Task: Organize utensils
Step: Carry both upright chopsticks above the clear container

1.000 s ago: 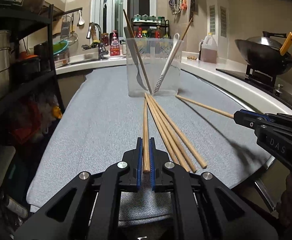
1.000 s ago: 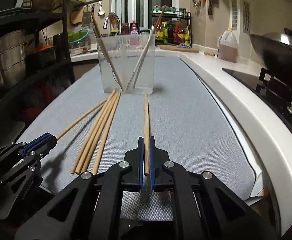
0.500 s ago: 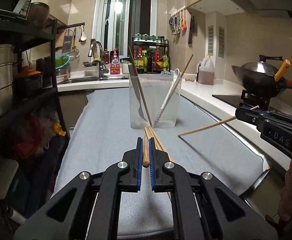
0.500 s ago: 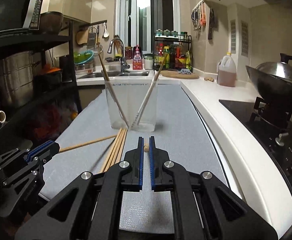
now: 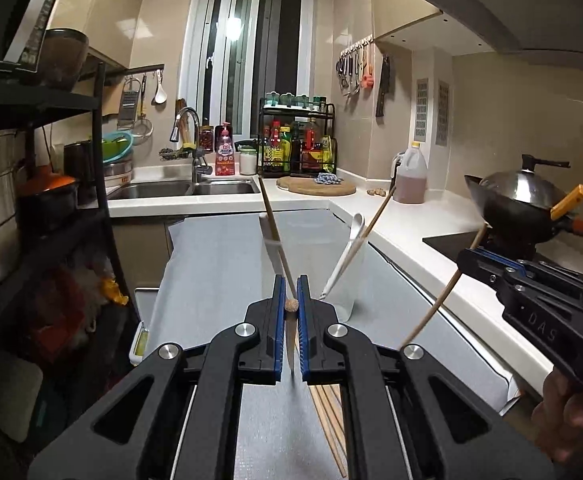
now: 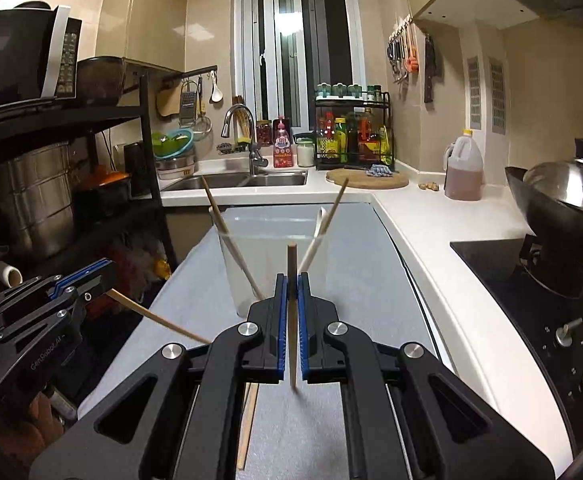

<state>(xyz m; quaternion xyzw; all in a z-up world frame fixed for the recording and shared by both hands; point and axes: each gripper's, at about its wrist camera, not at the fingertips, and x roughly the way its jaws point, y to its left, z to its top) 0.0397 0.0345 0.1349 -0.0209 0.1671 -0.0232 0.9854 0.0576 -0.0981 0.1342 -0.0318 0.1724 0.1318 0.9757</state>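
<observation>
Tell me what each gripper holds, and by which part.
Left gripper: thin wooden chopstick, near one end. Right gripper: another wooden chopstick, near its upper end.

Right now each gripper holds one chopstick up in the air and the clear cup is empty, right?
Not quite. The cup isn't empty: the right wrist view shows chopsticks and a white spoon leaning inside. The left gripper and right gripper do each hold one chopstick.
</observation>
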